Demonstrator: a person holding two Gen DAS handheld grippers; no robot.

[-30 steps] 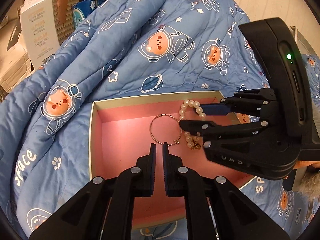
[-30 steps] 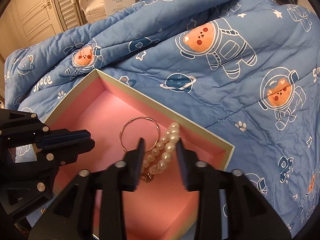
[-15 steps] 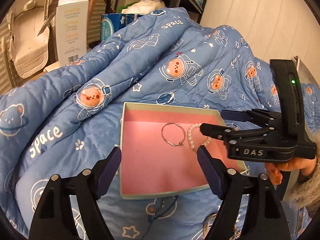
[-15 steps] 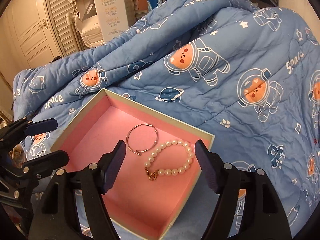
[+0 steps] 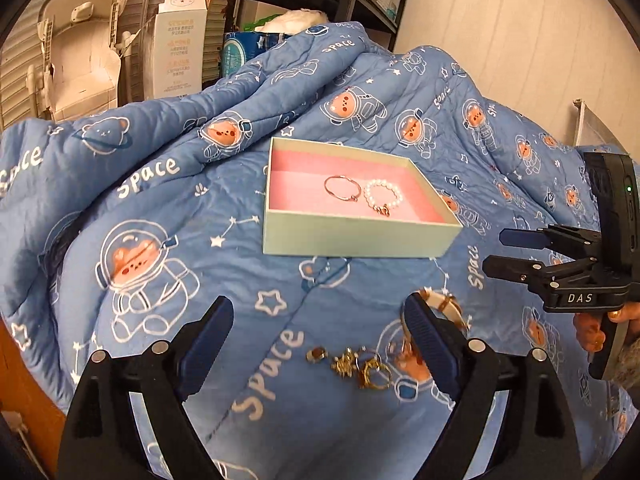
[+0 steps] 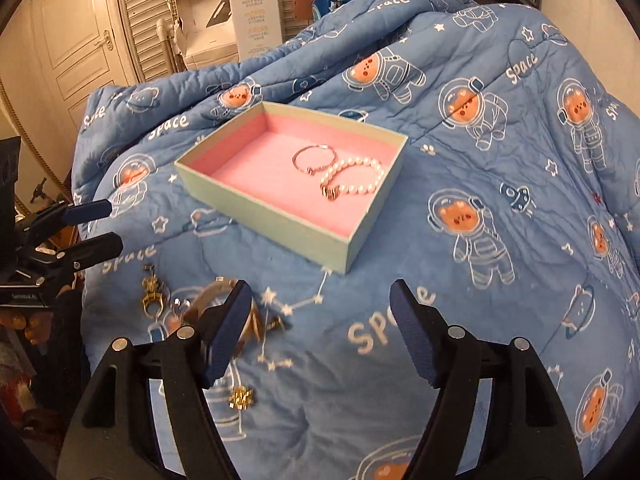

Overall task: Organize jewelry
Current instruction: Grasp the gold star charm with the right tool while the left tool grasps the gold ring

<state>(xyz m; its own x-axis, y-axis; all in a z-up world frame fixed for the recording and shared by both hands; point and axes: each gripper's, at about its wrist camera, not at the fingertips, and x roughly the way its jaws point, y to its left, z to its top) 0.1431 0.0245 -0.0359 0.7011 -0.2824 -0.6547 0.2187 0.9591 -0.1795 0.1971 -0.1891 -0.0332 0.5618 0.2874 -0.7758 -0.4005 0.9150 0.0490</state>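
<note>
Left wrist view: the right finger of the left gripper [image 5: 316, 332] hides part of a white ring-shaped piece [image 5: 444, 306]; the small gold pieces [image 5: 356, 366] on the quilt [image 5: 168, 216] are too blurred to name. Its jaws have just been opening and stand wide, nothing between them. The right gripper [image 6: 320, 326], tilted down over the quilt, is also spread and empty. The box [image 6: 276, 216] lies beyond both, holding a bangle [image 6: 314, 159] and a pearl bracelet [image 6: 354, 178], side by side.

blue quilt [image 5: 360, 420] | on it: open box [image 5: 352, 236], loose jewelry [image 5: 360, 366]
</note>
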